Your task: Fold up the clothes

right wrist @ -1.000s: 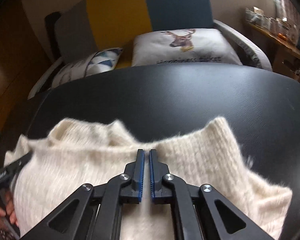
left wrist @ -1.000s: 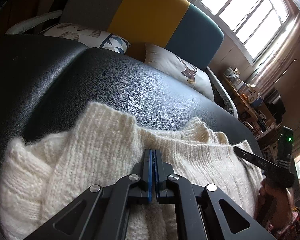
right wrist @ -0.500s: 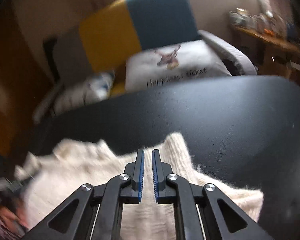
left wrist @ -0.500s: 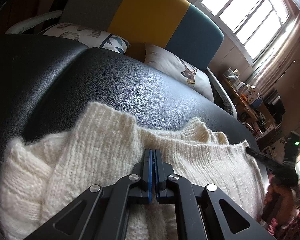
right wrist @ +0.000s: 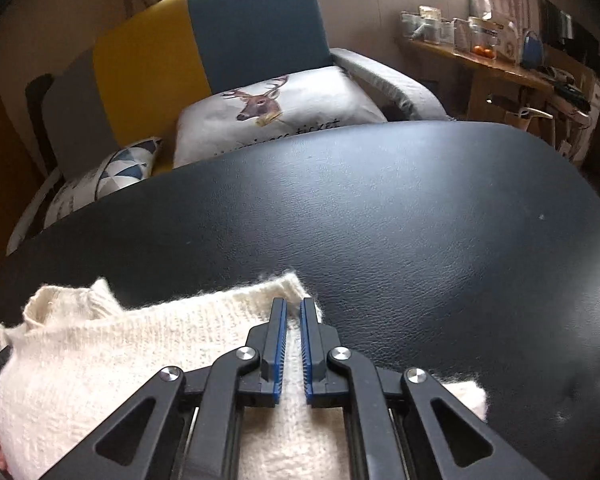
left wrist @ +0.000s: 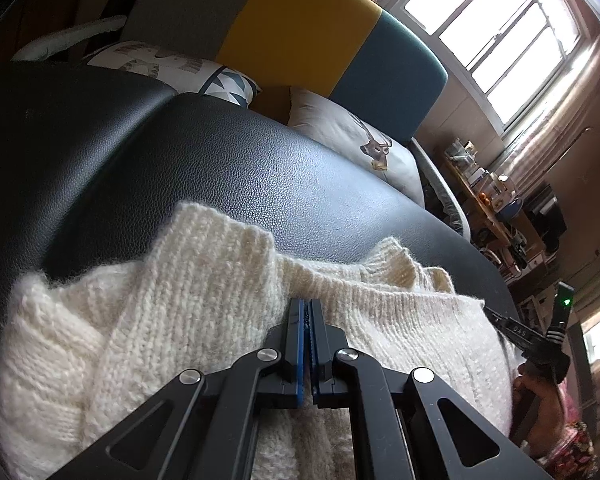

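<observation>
Cream knitwear covers the near end of a black leather bench (right wrist: 380, 208), where a chunky sweater (left wrist: 180, 320) lies partly folded, one ribbed sleeve cuff (left wrist: 224, 236) doubled over its body. Since a second ago the right gripper (right wrist: 294, 308) has travelled along the sweater, away from the left gripper (left wrist: 305, 306), and now sits over the corner of the hem edge (right wrist: 284, 284); its jaws stand slightly apart with knit showing in the narrow gap, though whether the pads pinch the fabric cannot be told. The left gripper has not moved: its jaws are pressed together low on the sweater, and no fabric is clearly caught between them. In the left wrist view the right gripper (left wrist: 496, 318) appears at the sweater's far end. That spread suggests the next fold is being set up, with one edge anchored and the other about to be taken. The sweater's long axis runs along the bench's near edge, with cuff and rib edge pointing towards the sofa (right wrist: 228, 40) behind the bench.
</observation>
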Motion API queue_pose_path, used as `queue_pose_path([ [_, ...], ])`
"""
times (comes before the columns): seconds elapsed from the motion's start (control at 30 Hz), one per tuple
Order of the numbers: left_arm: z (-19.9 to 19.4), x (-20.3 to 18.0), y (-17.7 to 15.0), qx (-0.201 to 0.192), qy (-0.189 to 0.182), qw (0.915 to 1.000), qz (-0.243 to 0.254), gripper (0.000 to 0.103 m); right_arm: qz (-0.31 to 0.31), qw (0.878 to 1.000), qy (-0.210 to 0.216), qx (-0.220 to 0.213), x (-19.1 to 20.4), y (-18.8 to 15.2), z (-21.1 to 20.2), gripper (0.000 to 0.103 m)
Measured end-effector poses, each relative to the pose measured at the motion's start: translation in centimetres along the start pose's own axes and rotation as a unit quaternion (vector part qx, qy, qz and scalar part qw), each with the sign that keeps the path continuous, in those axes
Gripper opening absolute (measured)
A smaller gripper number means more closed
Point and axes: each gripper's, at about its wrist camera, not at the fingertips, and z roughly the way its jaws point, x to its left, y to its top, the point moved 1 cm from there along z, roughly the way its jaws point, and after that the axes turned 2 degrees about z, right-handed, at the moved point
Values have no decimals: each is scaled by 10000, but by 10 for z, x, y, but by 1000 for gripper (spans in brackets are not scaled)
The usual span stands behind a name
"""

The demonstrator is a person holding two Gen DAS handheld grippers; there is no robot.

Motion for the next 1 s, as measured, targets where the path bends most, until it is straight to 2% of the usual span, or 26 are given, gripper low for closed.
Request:
queue_pose_path([
  [0.03,-1,0,1,26,-12,10000,-30,5,2,10000,-43,-15,-1,1,-1,12],
  [0.17,-7,-7,7,269,146,9995,-97,7,-30,10000,-68,-43,-3,8,-13,14],
  [0.23,-17,-11,11,160,273,9995,-69,17,-190,9987,236,-405,7,11,-36,14],
  [0.3,-21,-17,14,45,495,9987,90,36,-497,9949,570,-675,26,10,-61,14],
  [0.37,-15,-29,17,105,706,9963,473,37,-878,9923,670,-565,44,6,-65,14],
  [0.4,-12,-34,19,136,812,9944,665,37,-1027,9917,676,-372,51,3,-57,14],
  [0.47,-3,-39,21,200,1132,9882,1011,37,-1256,9899,657,-4,62,-4,-42,14],
  [0.53,1,-35,20,220,1312,9849,1112,26,-1235,9908,490,275,60,-16,-23,14],
  [0.63,1,-25,17,146,1418,9838,1088,14,-1066,9929,522,102,49,-26,-17,12],
  [0.77,-3,-14,18,70,1455,9849,938,7,-1023,9933,528,65,48,-27,-18,12],
  [0.9,-9,-1,18,-15,1718,9818,815,4,-998,9936,536,34,48,-28,-19,12],
  [1.0,-22,16,10,-264,1805,9826,335,4,-974,9937,557,31,48,-27,-19,12],
])
